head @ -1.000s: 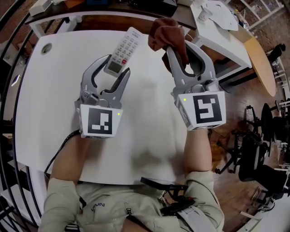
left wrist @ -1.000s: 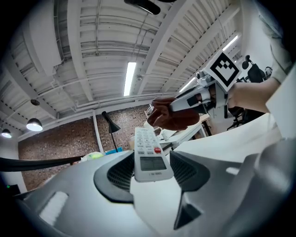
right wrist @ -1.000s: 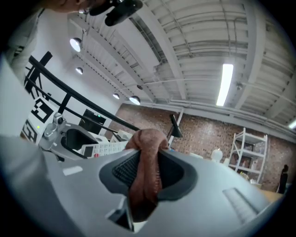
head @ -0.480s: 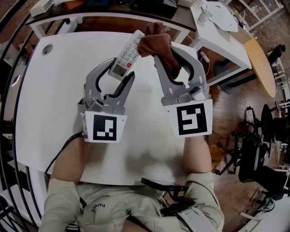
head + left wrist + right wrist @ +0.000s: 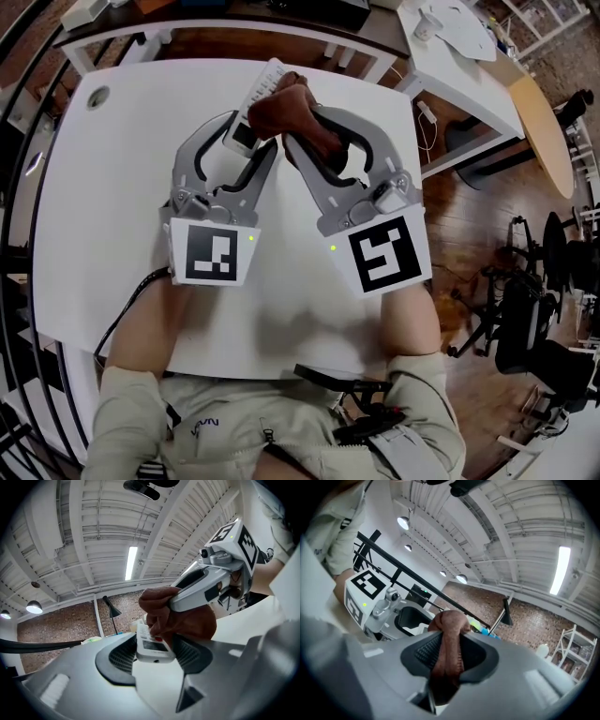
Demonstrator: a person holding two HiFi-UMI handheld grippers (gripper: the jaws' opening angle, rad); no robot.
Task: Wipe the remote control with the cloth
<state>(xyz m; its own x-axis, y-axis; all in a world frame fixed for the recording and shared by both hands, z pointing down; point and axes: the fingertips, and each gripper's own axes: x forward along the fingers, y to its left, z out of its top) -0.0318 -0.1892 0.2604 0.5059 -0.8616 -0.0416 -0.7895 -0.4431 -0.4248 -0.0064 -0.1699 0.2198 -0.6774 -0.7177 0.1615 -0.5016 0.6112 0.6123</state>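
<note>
A white remote control [image 5: 251, 105] with rows of buttons is raised over the white table [image 5: 112, 187]. My left gripper [image 5: 236, 141] is shut on its lower end, and the left gripper view shows the remote [image 5: 151, 645] pinched between the ribbed pads. A bunched reddish-brown cloth [image 5: 281, 108] is clamped in my right gripper [image 5: 314, 131], which comes in from the right. The cloth [image 5: 183, 620] lies against the remote's button face and hides most of its upper part. In the right gripper view the cloth [image 5: 449, 644] hangs as a folded strip between the pads.
A round grommet hole [image 5: 97, 97] marks the table's far left corner. A cable [image 5: 127, 309] runs off the near left edge. Beyond the right edge stand a second white table [image 5: 450, 37], a wooden board [image 5: 539, 122] and chairs [image 5: 534, 309] on a wooden floor.
My right gripper has swung left and slightly down with the cloth, from beside the remote onto its button face. The left gripper has kept the remote in the same place.
</note>
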